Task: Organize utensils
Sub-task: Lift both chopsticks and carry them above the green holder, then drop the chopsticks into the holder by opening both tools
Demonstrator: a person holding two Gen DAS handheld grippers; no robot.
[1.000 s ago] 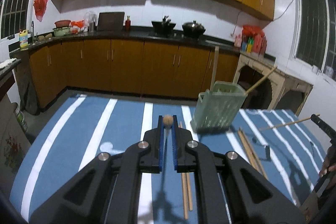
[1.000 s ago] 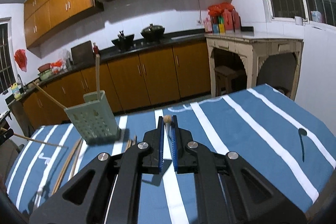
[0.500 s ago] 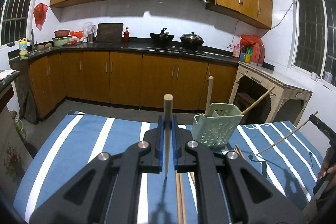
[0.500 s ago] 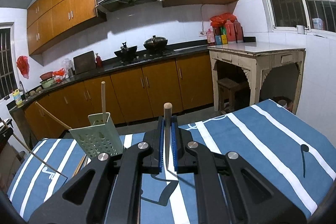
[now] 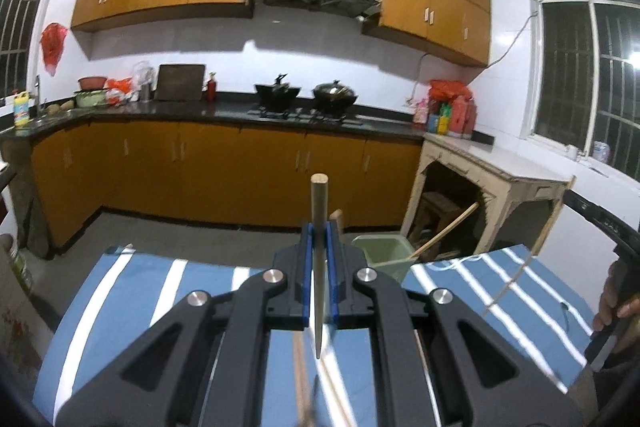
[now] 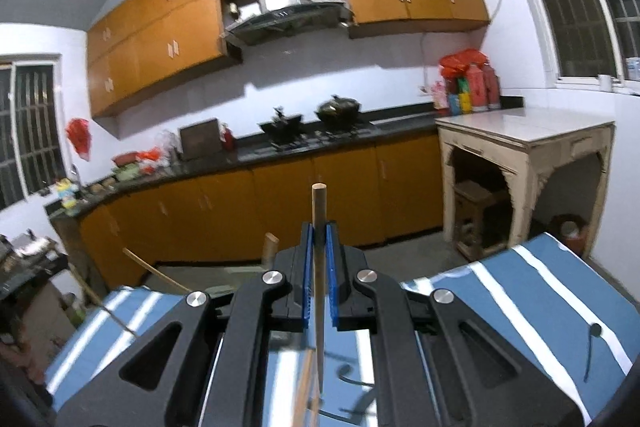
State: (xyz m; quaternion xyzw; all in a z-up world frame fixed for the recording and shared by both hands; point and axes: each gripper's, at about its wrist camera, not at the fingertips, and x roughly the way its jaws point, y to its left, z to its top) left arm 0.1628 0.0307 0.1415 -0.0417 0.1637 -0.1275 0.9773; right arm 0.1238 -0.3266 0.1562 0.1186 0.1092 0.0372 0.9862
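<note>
My left gripper is shut on a wooden chopstick that stands upright between its blue pads, thick end up. The pale green utensil holder sits on the table just right of this gripper, with two chopsticks leaning in it. My right gripper is shut on another wooden chopstick, also upright. In the right wrist view the holder is mostly hidden behind the gripper; a chopstick sticks out to the left. Loose chopsticks lie on the cloth under my left gripper.
A blue cloth with white stripes covers the table. The right hand-held gripper shows at the right edge of the left wrist view, its chopstick slanting down. Kitchen cabinets and a white side table stand behind.
Both grippers have tilted upward and lifted with their chopsticks. The chopsticks now stand tall in view and the holder has dropped low behind the fingers.
</note>
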